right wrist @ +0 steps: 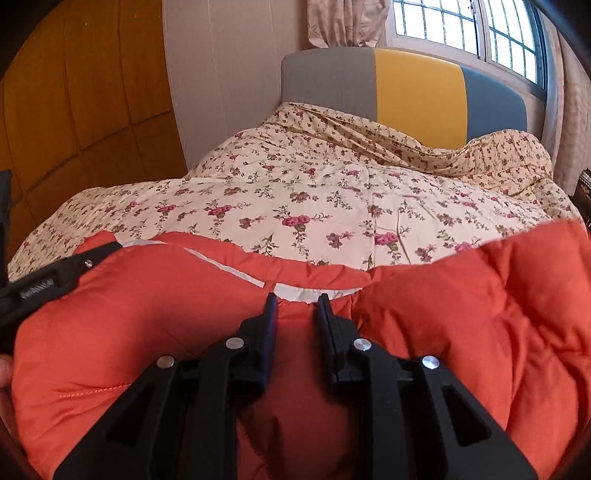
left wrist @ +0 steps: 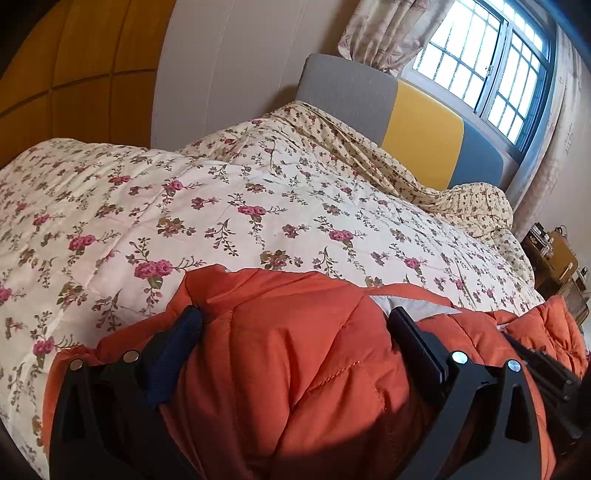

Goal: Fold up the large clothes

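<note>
A puffy orange jacket (left wrist: 295, 387) lies bunched at the near edge of the bed, its white lining (left wrist: 406, 305) showing at the collar. My left gripper (left wrist: 295, 325) stands wide open, and a thick bulge of the jacket rises between its fingers. In the right wrist view the jacket (right wrist: 480, 314) fills the foreground. My right gripper (right wrist: 297, 300) is open by a narrow gap, its tips at the white lining (right wrist: 303, 293), with orange fabric seen through the gap. One finger of the left gripper (right wrist: 74, 266) rests on the jacket at the left.
A floral quilt (left wrist: 221, 206) covers the bed (right wrist: 332, 184). Behind it stand a grey, yellow and blue headboard (right wrist: 417, 85), a barred window (left wrist: 491, 70) and curtains (left wrist: 384, 33). A wooden wardrobe (right wrist: 74, 110) is on the left and a cluttered bedside stand (left wrist: 554, 254) on the right.
</note>
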